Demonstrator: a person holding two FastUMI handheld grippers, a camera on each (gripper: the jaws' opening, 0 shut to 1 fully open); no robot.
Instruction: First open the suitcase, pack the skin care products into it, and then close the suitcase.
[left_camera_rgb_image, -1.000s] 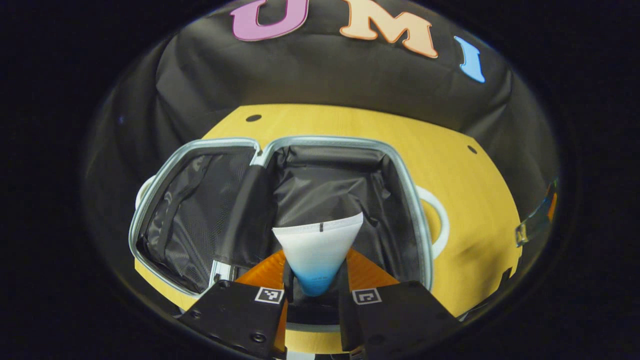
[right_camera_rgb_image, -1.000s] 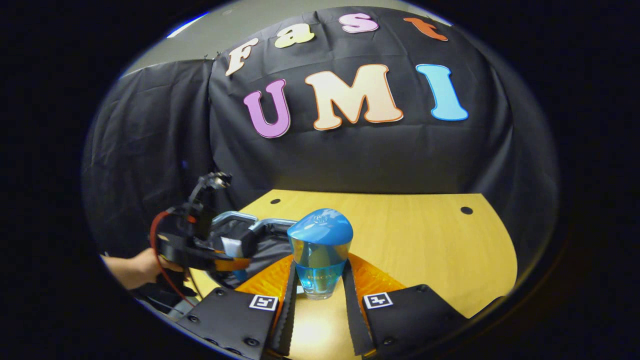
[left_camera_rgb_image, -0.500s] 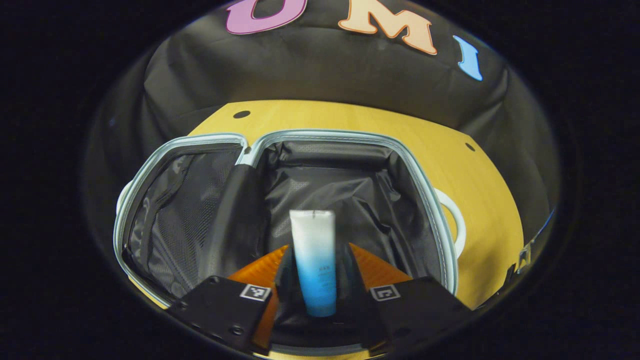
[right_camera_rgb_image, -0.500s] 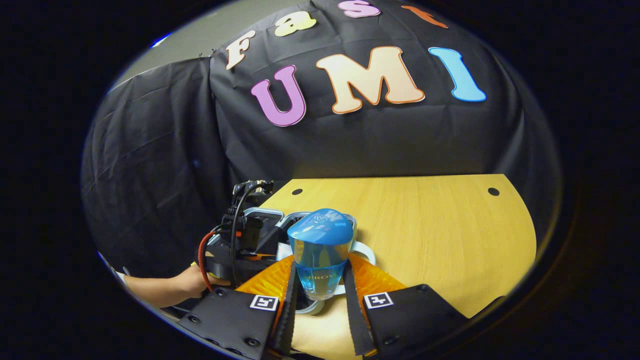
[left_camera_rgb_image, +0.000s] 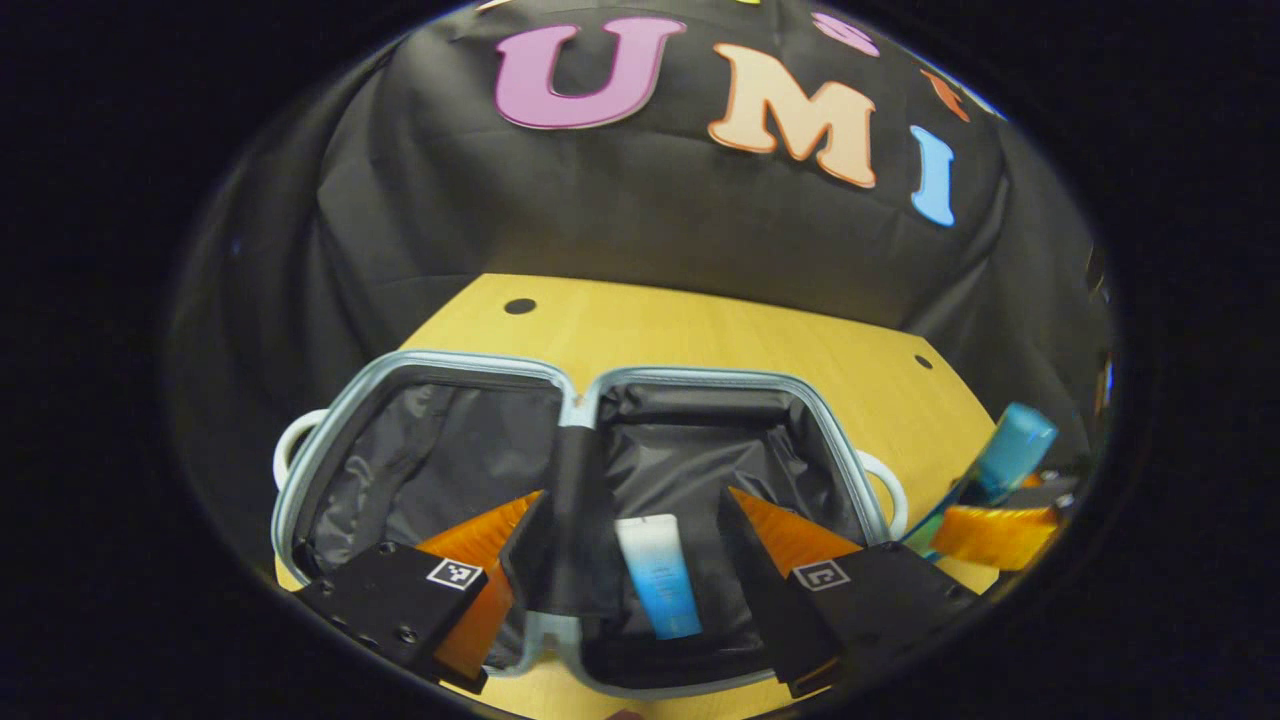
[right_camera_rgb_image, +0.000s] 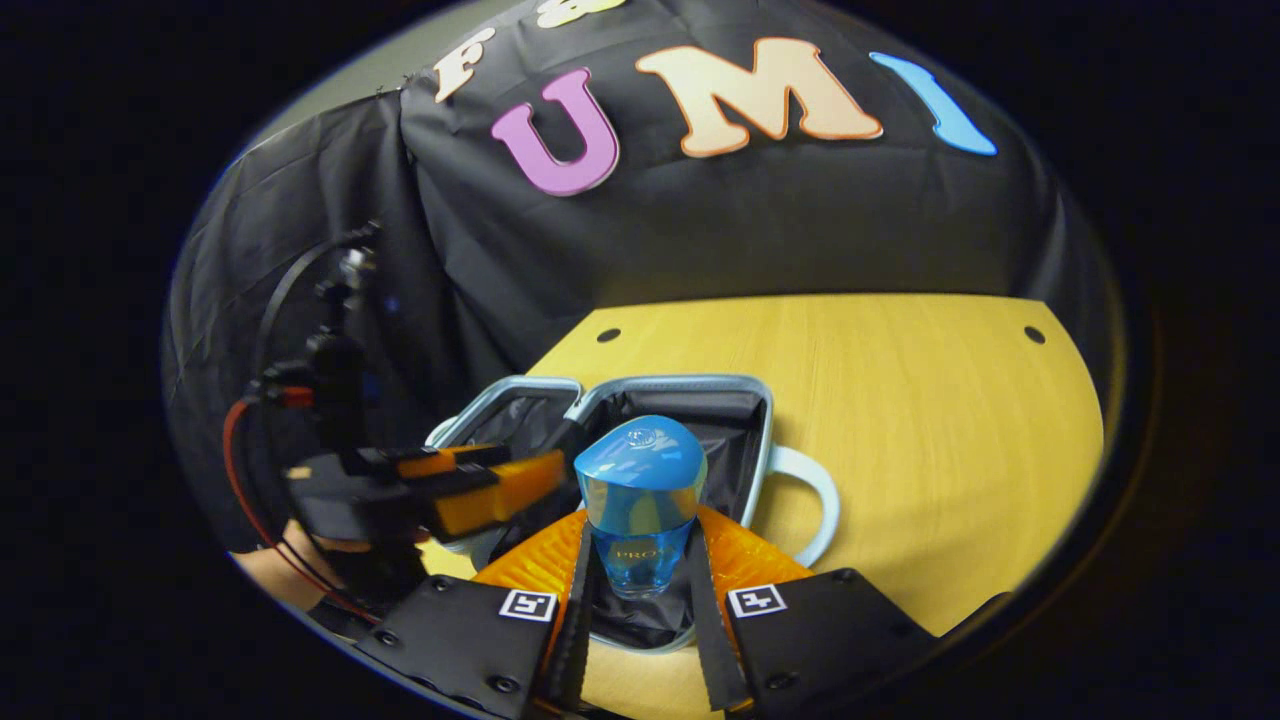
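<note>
Two skin care items are out: one white-and-blue tube (left_camera_rgb_image: 657, 577) and one blue bottle (right_camera_rgb_image: 640, 515) with a rounded blue cap. One suitcase (left_camera_rgb_image: 700, 383) lies open flat on the table, both halves lined in black, with a white handle on each outer side.

In the left gripper view, the left gripper (left_camera_rgb_image: 628, 545) stands with its fingers spread wide and nothing between them. The tube lies just ahead of it and below, loose on the lining of the suitcase's right half, touching neither finger. A black divider strap runs down the hinge line just left of the tube. Off to the right, the right gripper (left_camera_rgb_image: 990, 530) hangs near the case's right handle with the bottle held up.

In the right gripper view, the right gripper (right_camera_rgb_image: 638, 560) is clamped on the bottle's lower body, both fingers pressing its sides, the bottle upright above the near rim of the case. The black lining past it has open room. The left gripper shows to the left, a hand (right_camera_rgb_image: 290, 575) behind it.

Beyond the case stretches bare yellow wooden table (right_camera_rgb_image: 900, 400) with small dark holes, then the black cloth wall (right_camera_rgb_image: 750, 230).
</note>
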